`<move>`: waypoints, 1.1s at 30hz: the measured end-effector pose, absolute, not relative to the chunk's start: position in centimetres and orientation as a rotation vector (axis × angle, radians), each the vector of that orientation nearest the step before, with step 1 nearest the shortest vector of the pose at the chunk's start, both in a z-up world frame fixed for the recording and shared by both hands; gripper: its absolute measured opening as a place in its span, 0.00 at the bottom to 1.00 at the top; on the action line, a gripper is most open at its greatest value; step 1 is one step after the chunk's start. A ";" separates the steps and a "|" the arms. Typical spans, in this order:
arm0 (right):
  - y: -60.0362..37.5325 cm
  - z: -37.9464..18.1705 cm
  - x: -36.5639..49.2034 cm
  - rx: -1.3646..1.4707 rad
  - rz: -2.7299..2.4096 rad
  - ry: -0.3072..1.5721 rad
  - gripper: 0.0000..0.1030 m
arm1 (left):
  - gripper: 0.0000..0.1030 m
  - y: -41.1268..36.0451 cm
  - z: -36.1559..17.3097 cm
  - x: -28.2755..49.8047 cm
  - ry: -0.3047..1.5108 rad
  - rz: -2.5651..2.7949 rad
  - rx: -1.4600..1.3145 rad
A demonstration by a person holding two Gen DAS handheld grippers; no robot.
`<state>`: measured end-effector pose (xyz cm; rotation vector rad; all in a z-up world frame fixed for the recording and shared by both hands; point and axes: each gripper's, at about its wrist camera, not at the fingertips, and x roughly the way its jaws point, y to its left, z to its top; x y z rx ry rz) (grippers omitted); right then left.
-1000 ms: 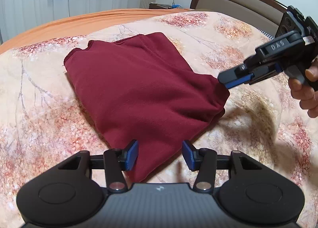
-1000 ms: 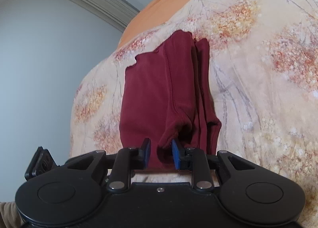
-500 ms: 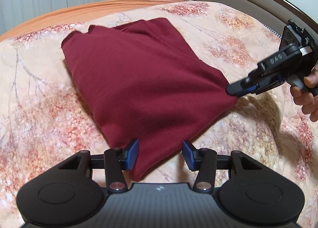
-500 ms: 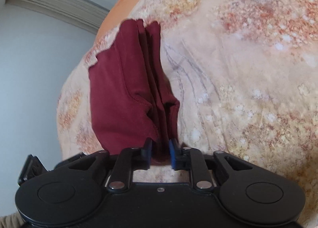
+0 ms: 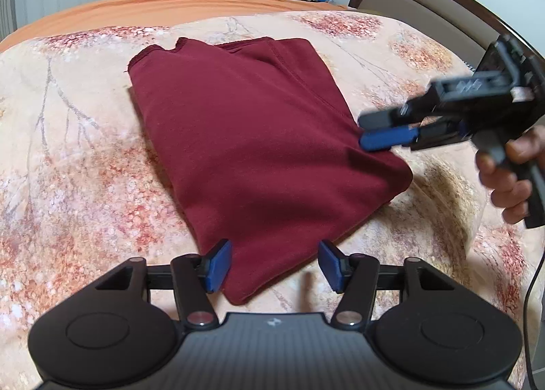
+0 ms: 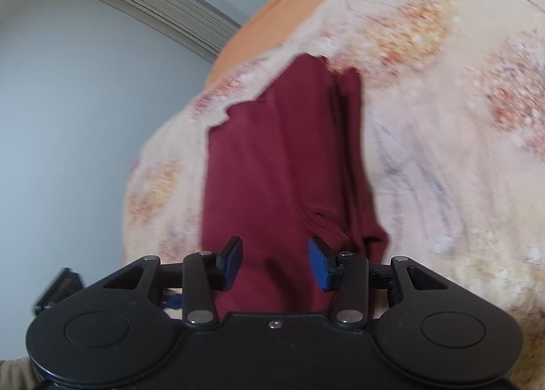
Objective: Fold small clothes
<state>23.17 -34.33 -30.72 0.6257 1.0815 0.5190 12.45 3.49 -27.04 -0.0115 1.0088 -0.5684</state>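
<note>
The right gripper (image 6: pixel 275 262) has let go of the red cloth (image 5: pixel 259 151) and spread wide; the left gripper (image 5: pixel 274 265) gapes too.

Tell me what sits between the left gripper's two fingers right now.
In the left wrist view, the near corner of the folded maroon garment lies between the open left gripper fingers, unclamped, on the floral bedspread.

Bed (image 5: pixel 425 60) fills most of the frame — covered by a beige floral blanket (image 5: pixel 85 168), orange sheet (image 5: pixel 153 9) showing along the upper edge. Folded maroon garment (image 5: pixel 259 151) lies flat on the blanket, centre frame — hemmed edges toward upper centre.
</note>
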 end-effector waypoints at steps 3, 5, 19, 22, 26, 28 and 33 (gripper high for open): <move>-35.6 -31.5 22.6 0.632 0.473 1.097 0.40 | 0.63 3.7 -27.1 12.6 1.012 -0.563 -0.015; -36.2 -31.1 22.0 0.623 0.450 1.096 0.49 | 0.65 3.9 -27.2 12.6 1.012 -0.558 -0.018; -37.6 -29.0 20.4 0.686 0.422 1.042 0.67 | 0.71 4.8 -26.9 12.9 1.014 -0.539 -0.059; -37.1 -28.8 20.9 0.684 0.438 1.038 0.70 | 0.72 4.9 -26.8 12.9 1.010 -0.530 -0.065; -36.7 -28.5 21.3 0.681 0.456 1.024 0.76 | 0.82 5.1 -26.7 13.2 1.009 -0.518 -0.085; -36.8 -28.3 21.7 0.677 0.456 1.017 0.81 | 0.90 5.4 -26.6 13.5 1.000 -0.501 -0.113; -37.7 -28.3 23.5 0.660 0.435 0.989 0.88 | 0.97 7.8 -26.3 16.3 0.984 -0.426 -0.311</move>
